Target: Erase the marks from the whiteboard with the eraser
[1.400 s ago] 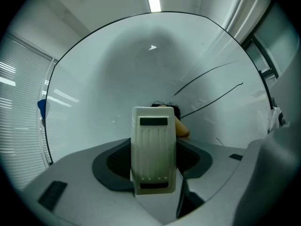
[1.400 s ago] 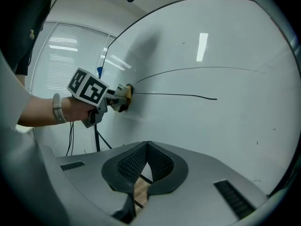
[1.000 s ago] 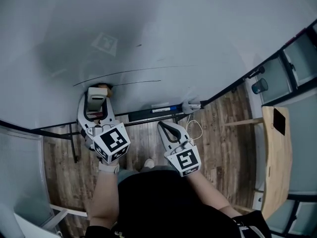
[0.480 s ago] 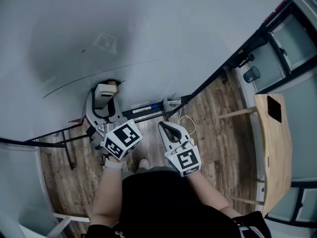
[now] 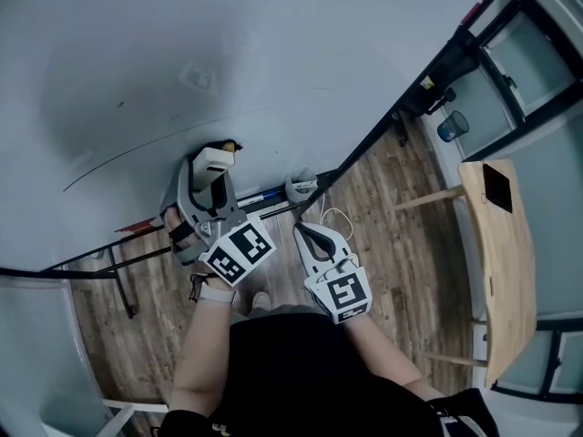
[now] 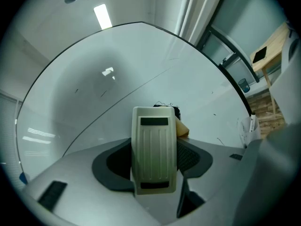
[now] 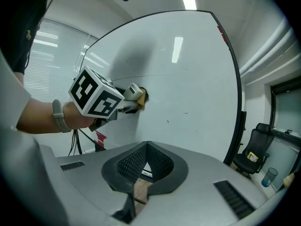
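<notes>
The whiteboard (image 5: 273, 53) fills the upper part of the head view. A long thin dark line (image 5: 137, 148) arcs across it, and a few small specks lie near it. My left gripper (image 5: 211, 167) is shut on the cream eraser (image 5: 213, 157), whose far end presses on the board low down, just under the line. In the left gripper view the eraser (image 6: 154, 149) stands between the jaws, with its dark felt against the whiteboard (image 6: 117, 79). My right gripper (image 5: 310, 235) hangs shut and empty below the board's tray. The right gripper view shows the eraser (image 7: 135, 94) on the board.
The board's tray holds a blue marker (image 5: 264, 196) and a small white holder (image 5: 301, 187). A wooden table (image 5: 496, 262) stands at right on the wood floor. A bottle (image 5: 453, 126) and a black office chair (image 7: 254, 157) sit beyond the board's right edge.
My left gripper has carried the eraser to the right along the lower board. The short lower line seen a second ago no longer shows. The right gripper has stayed put.
</notes>
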The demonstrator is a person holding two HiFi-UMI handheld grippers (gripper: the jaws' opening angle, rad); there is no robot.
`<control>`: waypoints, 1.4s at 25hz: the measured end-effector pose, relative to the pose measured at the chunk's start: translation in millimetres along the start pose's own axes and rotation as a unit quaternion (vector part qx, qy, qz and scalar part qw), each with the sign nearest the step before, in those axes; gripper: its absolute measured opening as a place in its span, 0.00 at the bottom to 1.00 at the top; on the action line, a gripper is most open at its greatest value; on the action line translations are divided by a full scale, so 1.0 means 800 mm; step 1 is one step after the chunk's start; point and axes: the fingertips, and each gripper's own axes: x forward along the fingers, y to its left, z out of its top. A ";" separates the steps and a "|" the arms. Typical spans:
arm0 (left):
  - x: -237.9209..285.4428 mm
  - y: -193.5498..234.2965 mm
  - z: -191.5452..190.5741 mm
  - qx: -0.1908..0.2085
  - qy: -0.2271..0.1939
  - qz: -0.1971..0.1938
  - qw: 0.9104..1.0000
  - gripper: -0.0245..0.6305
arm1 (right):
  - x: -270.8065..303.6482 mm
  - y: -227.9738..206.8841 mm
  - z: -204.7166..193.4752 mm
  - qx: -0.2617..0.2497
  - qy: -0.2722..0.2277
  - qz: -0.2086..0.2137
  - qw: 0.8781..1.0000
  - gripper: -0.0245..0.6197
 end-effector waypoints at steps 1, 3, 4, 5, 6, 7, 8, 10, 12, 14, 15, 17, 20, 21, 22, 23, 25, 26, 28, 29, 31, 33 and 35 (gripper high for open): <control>-0.001 0.001 -0.002 0.008 -0.003 -0.003 1.000 0.44 | 0.001 0.003 0.001 -0.002 -0.001 0.003 1.000 0.08; -0.006 0.010 -0.008 0.018 -0.006 -0.004 1.000 0.44 | 0.004 0.014 0.005 0.000 -0.003 0.009 1.000 0.08; -0.009 0.018 -0.014 0.017 -0.005 -0.002 1.000 0.44 | 0.007 0.020 0.007 0.003 -0.004 0.013 1.000 0.08; -0.011 0.028 -0.021 0.014 -0.004 0.001 1.000 0.44 | 0.010 0.027 0.010 0.004 -0.005 0.018 1.000 0.08; -0.013 0.039 -0.028 0.010 -0.002 0.003 1.000 0.44 | 0.014 0.036 0.013 0.004 -0.006 0.023 1.000 0.08; -0.015 0.050 -0.036 0.007 0.001 0.005 1.000 0.44 | 0.019 0.044 0.017 0.003 -0.007 0.028 1.000 0.08; -0.017 0.061 -0.045 0.003 0.004 0.007 1.000 0.44 | 0.024 0.053 0.021 0.002 -0.008 0.034 0.999 0.08; -0.021 0.084 -0.063 -0.010 0.009 0.009 1.000 0.44 | 0.037 0.074 0.030 0.001 -0.010 0.046 0.999 0.08; -0.025 0.106 -0.080 -0.025 0.012 0.010 1.000 0.44 | 0.050 0.095 0.040 -0.001 -0.014 0.058 0.998 0.08; -0.030 0.128 -0.095 -0.039 0.014 0.010 0.999 0.44 | 0.061 0.117 0.051 -0.003 -0.015 0.067 0.998 0.08; -0.033 0.139 -0.102 -0.046 0.015 0.010 0.999 0.44 | 0.067 0.128 0.057 -0.004 -0.014 0.071 0.997 0.08; -0.039 0.165 -0.118 -0.067 0.019 0.014 0.998 0.44 | 0.079 0.154 0.068 -0.007 -0.017 0.083 0.996 0.08; -0.046 0.201 -0.156 -0.104 0.031 0.013 0.994 0.44 | 0.094 0.190 0.081 -0.012 -0.024 0.101 0.994 0.08; -0.048 0.212 -0.170 -0.115 0.037 0.012 0.993 0.44 | 0.099 0.199 0.084 -0.014 -0.025 0.105 0.994 0.08; -0.050 0.223 -0.183 -0.125 0.044 0.013 0.991 0.44 | 0.104 0.208 0.086 -0.015 -0.026 0.107 0.994 0.08; -0.052 0.234 -0.194 -0.135 0.050 0.016 0.989 0.44 | 0.109 0.217 0.088 -0.016 -0.026 0.110 0.993 0.08; -0.057 0.258 -0.216 -0.160 0.061 0.022 0.985 0.44 | 0.118 0.235 0.090 -0.020 -0.026 0.115 0.993 0.08; -0.059 0.269 -0.225 -0.173 0.063 0.022 0.983 0.44 | 0.122 0.243 0.090 -0.021 -0.026 0.118 0.992 0.08; -0.064 0.290 -0.231 -0.190 0.059 0.018 0.980 0.44 | 0.126 0.260 0.090 -0.022 -0.025 0.122 0.992 0.08; -0.065 0.299 -0.229 -0.197 0.052 0.015 0.979 0.44 | 0.128 0.268 0.088 -0.023 -0.024 0.124 0.992 0.08; -0.066 0.312 -0.227 -0.220 0.044 0.011 0.975 0.44 | 0.129 0.279 0.085 -0.027 -0.021 0.127 0.991 0.08; -0.067 0.317 -0.227 -0.238 0.044 0.011 0.970 0.44 | 0.129 0.284 0.084 -0.033 -0.019 0.127 0.991 0.08; -0.067 0.321 -0.224 -0.243 0.048 0.017 0.969 0.44 | 0.126 0.282 0.085 -0.033 -0.019 0.124 0.992 0.08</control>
